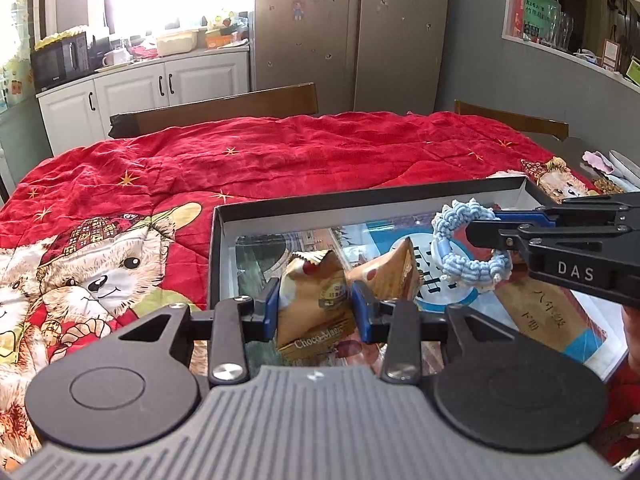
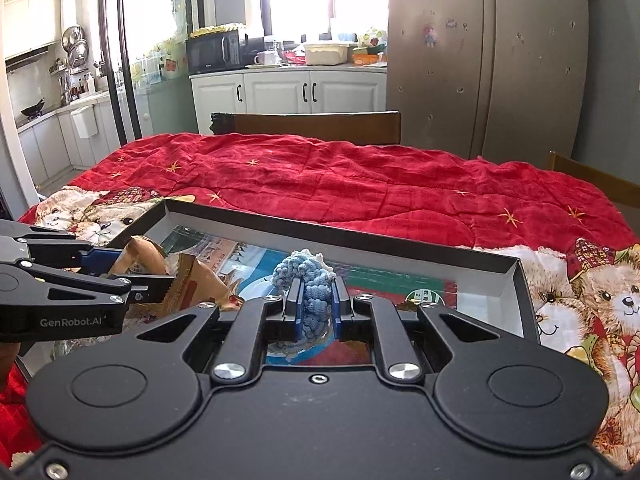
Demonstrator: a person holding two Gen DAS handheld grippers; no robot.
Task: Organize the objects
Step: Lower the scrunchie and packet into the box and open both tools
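A tan Choco-Magic snack packet (image 1: 312,312) stands upright between the blue pads of my left gripper (image 1: 316,300), which is shut on it over the near left part of a shallow black box (image 1: 360,200). A second tan packet (image 1: 390,274) lies in the box just behind it. My right gripper (image 1: 480,226) reaches in from the right, shut on a light-blue braided ring (image 1: 472,268) held above the box. In the right wrist view the ring (image 2: 314,280) is pinched in my right gripper (image 2: 316,292), the box rim (image 2: 360,240) lies beyond, and my left gripper (image 2: 148,268) holds its packet (image 2: 140,254) at the left.
The box lies on a red quilt with teddy bears (image 1: 240,160) that covers the table. Printed booklets (image 1: 560,320) line the box floor. Wooden chair backs (image 1: 224,108) stand behind the table. Small items (image 1: 608,168) lie at the far right edge. A red sleeve (image 1: 628,392) shows at the right.
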